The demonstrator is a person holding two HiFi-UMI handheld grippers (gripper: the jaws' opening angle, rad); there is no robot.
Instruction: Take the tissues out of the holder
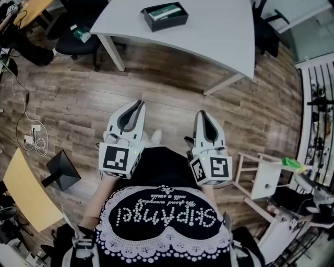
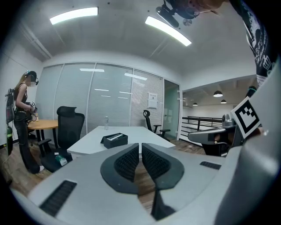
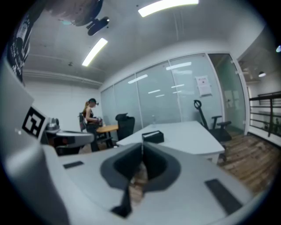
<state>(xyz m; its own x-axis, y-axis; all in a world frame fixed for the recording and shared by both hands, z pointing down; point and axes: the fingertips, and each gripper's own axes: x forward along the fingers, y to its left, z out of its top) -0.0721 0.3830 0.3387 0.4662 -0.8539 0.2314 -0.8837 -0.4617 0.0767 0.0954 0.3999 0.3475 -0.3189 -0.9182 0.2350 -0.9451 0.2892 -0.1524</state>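
Observation:
A black tissue holder (image 1: pixel 164 16) with a green-and-white pack inside sits on the white table (image 1: pixel 209 31) at the top of the head view. It also shows small in the left gripper view, the holder (image 2: pixel 114 139), and in the right gripper view, the holder (image 3: pixel 153 136). Both grippers hang over the wood floor, well short of the table. My left gripper (image 1: pixel 139 104) is shut, tips touching, nothing between them. My right gripper (image 1: pixel 202 113) is shut and empty too.
Black office chairs (image 1: pixel 78 41) stand left of the table and another chair (image 1: pixel 266 31) at its right. A white stool frame (image 1: pixel 261 180) is at my right, a yellow board (image 1: pixel 26 190) and a black wedge (image 1: pixel 62 169) at my left. A person (image 2: pixel 24 118) stands by a far desk.

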